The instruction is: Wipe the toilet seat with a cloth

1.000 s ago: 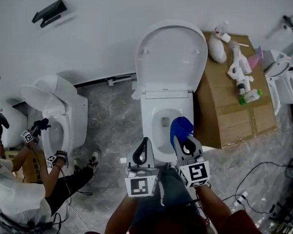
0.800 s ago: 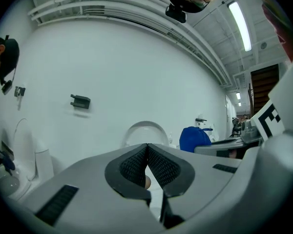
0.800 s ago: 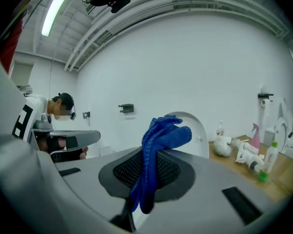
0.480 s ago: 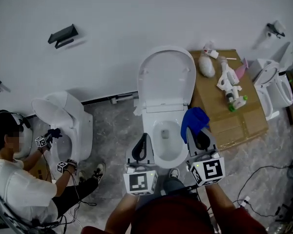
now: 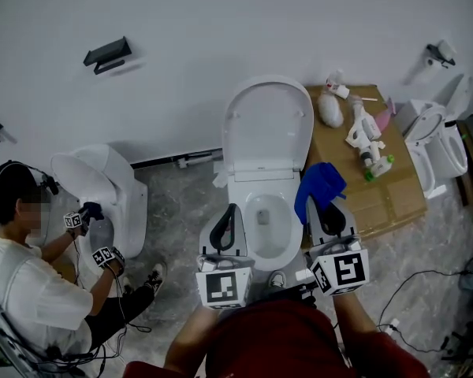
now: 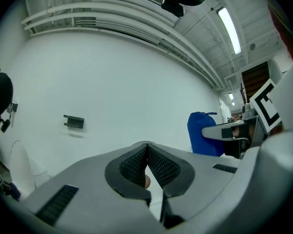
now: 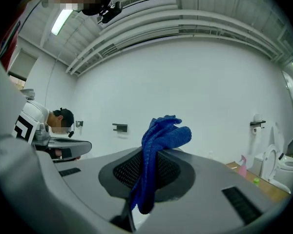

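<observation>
Right claw (image 5: 322, 209) is clamped on the blue cloth (image 5: 318, 184). The cloth stands bunched above the jaw tips and trails down between the pads. Held in the air, it lies just right of the open toilet (image 5: 252, 181), between the bowl and a cardboard box (image 5: 394, 199). Left claw (image 5: 230, 209), jaws together with nothing between them, hovers left of the bowl.
</observation>
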Demonstrator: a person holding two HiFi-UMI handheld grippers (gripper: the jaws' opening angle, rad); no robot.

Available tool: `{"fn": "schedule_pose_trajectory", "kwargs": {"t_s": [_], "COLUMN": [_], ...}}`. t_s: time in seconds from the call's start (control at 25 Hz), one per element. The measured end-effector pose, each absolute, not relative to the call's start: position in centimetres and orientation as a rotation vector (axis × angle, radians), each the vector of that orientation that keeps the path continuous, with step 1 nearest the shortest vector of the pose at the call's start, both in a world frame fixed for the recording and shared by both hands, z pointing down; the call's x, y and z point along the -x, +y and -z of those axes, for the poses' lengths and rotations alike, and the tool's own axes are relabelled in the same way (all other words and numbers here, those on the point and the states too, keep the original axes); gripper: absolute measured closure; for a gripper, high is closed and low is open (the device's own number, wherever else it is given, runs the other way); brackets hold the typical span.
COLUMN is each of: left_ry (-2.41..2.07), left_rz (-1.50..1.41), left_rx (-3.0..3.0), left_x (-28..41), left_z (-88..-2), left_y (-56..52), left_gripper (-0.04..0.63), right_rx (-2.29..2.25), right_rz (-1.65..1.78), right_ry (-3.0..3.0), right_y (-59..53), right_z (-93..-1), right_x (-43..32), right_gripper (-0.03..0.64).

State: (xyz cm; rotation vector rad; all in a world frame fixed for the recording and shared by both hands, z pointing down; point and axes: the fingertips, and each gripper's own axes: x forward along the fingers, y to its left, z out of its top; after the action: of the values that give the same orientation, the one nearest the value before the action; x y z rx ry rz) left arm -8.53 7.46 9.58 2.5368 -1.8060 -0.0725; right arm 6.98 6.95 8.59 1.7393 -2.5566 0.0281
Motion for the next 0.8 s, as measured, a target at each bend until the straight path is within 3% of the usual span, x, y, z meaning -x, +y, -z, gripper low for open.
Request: {"fn": "schedule_pose_trajectory", "kwargs": {"t_s": [0.8], "left_ry": [-1.868], "left_rz": [0.109], "left_rx": [-2.491], "left_x": [10.0], "left_z": [-9.4], "left_y": [8.0], "left_gripper": [0.58], "right_rx": [-1.73], "right_rz": [-0.001], "right_ry": [-2.551], "right_y": [6.8], "right_z": [-8.5], "right_x": [-7.0], "right_gripper": [0.56]}}
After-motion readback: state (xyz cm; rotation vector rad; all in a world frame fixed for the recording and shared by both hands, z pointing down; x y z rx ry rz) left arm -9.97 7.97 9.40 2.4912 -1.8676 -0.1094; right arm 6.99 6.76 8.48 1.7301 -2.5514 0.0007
